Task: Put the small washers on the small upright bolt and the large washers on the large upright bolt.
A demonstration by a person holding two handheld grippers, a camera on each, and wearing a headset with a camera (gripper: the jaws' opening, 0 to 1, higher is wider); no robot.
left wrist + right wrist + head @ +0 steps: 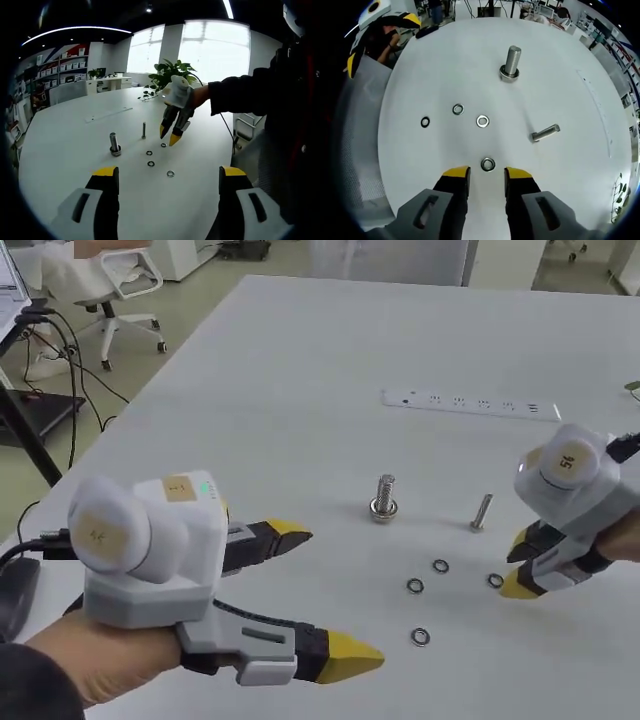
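The large bolt point(384, 497) stands upright near the middle of the white bench point(300, 370). A ring sits around its foot, and it cannot be told whether that is a washer or the bolt's own head. The small bolt point(481, 512) stands at its 3 o'clock, apart from it and leaning a little in the head view. Four washers point(415, 586) lie flat and loose on the bench, at about 5 to 6 o'clock from the bolts. Their sizes cannot be told apart.

The left claw point(325, 595) is at 7 o'clock in the head view. Its jaws are spread wide with nothing between them, and it is well apart from the washers. In the left gripper view the bolts and washers lie ahead at 12 o'clock.

The right claw point(520, 562) is at 3 o'clock in the head view, tipped down toward the bench. Its jaws are only narrowly parted and hold nothing. In the right gripper view the nearest washer point(488, 164) lies just ahead of the gap at 12 o'clock, clear of both tips. The other three lie farther off, at 10 to 12 o'clock.

A power strip point(470, 403) lies beyond the bolts at 12 o'clock.
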